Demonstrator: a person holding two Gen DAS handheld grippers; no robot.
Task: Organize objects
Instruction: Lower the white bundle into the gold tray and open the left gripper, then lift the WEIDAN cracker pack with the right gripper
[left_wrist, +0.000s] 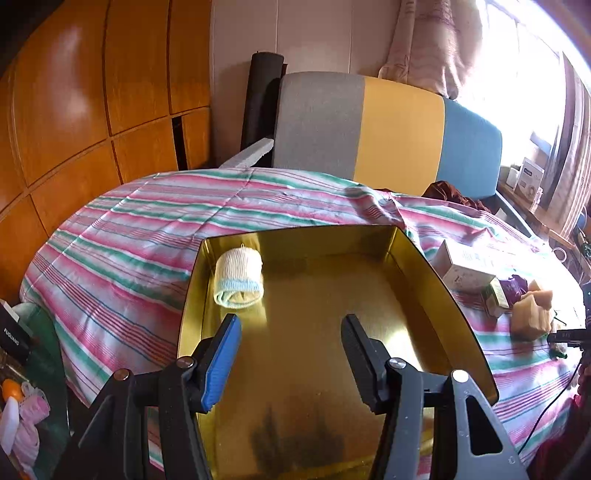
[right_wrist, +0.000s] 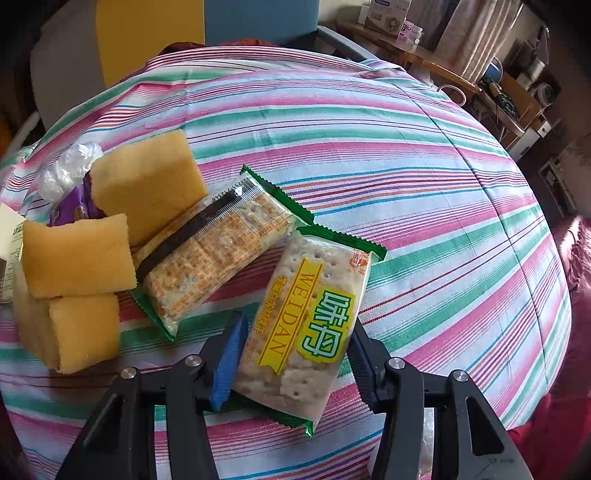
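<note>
A gold metal box (left_wrist: 436, 280) lies open on the striped bedsheet, with a rolled cream sock (left_wrist: 239, 278) in its far left corner. My left gripper (left_wrist: 291, 326) is open and empty above the box floor. In the right wrist view, my right gripper (right_wrist: 295, 332) is open with its fingers on either side of a WEIDAN cracker packet (right_wrist: 306, 321). A second cracker packet (right_wrist: 214, 247) lies to its left. Three yellow sponge cakes (right_wrist: 147, 181) (right_wrist: 77, 254) (right_wrist: 83, 330) are stacked further left, also in the left wrist view (left_wrist: 532, 314).
A purple wrapper with clear plastic (right_wrist: 70, 195) sits behind the cakes. White cartons (left_wrist: 469, 269) lie right of the box. A grey, yellow and blue headboard (left_wrist: 399, 133) stands behind the bed. Wooden wardrobe (left_wrist: 92, 103) on the left, cluttered shelf (right_wrist: 509, 96) at right.
</note>
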